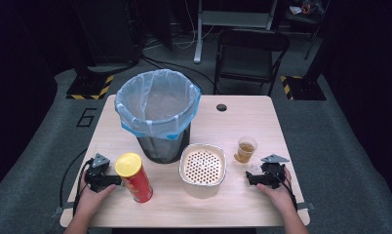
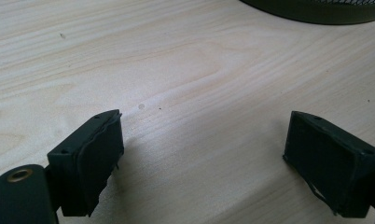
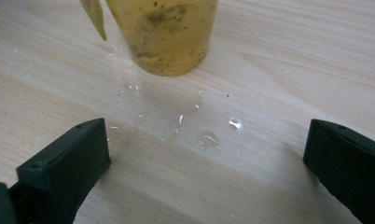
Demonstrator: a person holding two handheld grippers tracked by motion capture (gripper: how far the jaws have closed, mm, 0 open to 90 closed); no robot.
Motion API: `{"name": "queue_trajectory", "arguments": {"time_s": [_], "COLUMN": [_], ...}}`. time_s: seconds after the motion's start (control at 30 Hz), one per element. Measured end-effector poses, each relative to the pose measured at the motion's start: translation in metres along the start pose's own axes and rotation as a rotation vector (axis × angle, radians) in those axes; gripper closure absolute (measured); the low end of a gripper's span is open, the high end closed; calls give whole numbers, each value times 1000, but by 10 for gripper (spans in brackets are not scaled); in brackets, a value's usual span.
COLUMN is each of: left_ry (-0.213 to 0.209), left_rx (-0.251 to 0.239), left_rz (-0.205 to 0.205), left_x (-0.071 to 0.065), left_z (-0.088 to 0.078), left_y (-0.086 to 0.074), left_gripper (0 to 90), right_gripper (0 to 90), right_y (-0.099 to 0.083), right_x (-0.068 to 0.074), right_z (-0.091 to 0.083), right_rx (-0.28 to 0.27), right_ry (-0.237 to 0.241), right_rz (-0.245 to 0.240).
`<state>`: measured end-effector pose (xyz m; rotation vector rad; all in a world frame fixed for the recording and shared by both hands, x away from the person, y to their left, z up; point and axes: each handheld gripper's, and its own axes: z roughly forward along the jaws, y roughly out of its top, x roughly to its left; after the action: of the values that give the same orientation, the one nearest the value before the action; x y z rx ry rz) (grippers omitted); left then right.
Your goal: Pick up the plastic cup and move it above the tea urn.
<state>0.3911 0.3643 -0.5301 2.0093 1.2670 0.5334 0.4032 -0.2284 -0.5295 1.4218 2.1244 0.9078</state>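
A red snack can with a yellow lid (image 1: 134, 177) stands near the table's front left. Just left of it rests my left gripper (image 1: 102, 176), its jaws wide apart over bare wood (image 2: 199, 154) with nothing between them. A clear cup of amber liquid (image 1: 245, 149) stands at the right; it rises close ahead in the right gripper view (image 3: 167, 37). My right gripper (image 1: 262, 174) sits just in front of the cup, open (image 3: 206, 163), above a few water drops (image 3: 209, 137) on the wood.
A bin lined with a pale blue bag (image 1: 157, 112) stands mid-table; its dark base (image 2: 316, 9) edges the left gripper view. A white perforated bowl (image 1: 202, 168) sits in front of it. A cable hole (image 1: 221, 107) marks the tabletop, and a black chair (image 1: 250, 53) stands behind.
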Motion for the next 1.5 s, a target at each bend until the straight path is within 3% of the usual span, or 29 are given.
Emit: {"name": "queue_trajectory", "arguments": {"time_s": [0.3, 0.33, 0.47, 0.57, 0.6, 0.7, 0.8, 0.9, 1.03, 1.13, 1.2, 1.23, 1.33, 1.37, 1.5], "left_ry": [23, 24, 27, 29, 30, 30, 31, 31, 31, 31, 31, 31, 31, 31, 30], "left_rx": [7, 7, 2, 4, 4, 4, 3, 3, 3, 3, 3, 4, 4, 3, 4], "left_rz": [-11, -13, -22, -22, -22, -22, -23, -22, -23, -23, -23, -22, -22, -23, -23], "left_x": [-2, -2, -3, -3, -3, -3, -3, -3, -3, -3, -3, -3, -3, -3, -3], "left_z": [1, 1, 1, 1, 1, 1, 1, 1, 1, 1, 1, 1, 1, 1, 1], "left_y": [1, 1, 1, 1, 1, 1, 1, 1, 1, 1, 1, 1, 1, 1, 1], "left_gripper": [113, 113, 114, 116, 116, 116, 117, 117, 117, 117, 117, 117, 117, 117, 117], "right_gripper": [28, 61, 164, 185, 255, 303, 418, 491, 527, 585, 593, 597, 613, 618, 569], "right_y": [-1, -2, -3, -3, -4, -3, 0, 5, 23, 43, 47, 64, 74, 87, 102], "right_x": [-1, -1, 1, 1, 1, 3, 2, 4, 15, 28, 32, 43, 49, 57, 69], "right_z": [-2, -3, -5, -6, -7, -9, -13, -25, -54, -74, -78, -86, -88, -87, -81], "right_rx": [-5, -12, -36, -42, -46, -42, -5, 10, -31, -66, -77, -105, -115, -123, -134], "right_ry": [18, 28, 38, 38, 49, 58, 52, 99, 110, 156, 179, 214, 241, 271, 293], "right_rz": [-15, -36, -35, -49, -59, -49, -48, -33, -60, -69, -74, -90, -97, -115, -135]}}
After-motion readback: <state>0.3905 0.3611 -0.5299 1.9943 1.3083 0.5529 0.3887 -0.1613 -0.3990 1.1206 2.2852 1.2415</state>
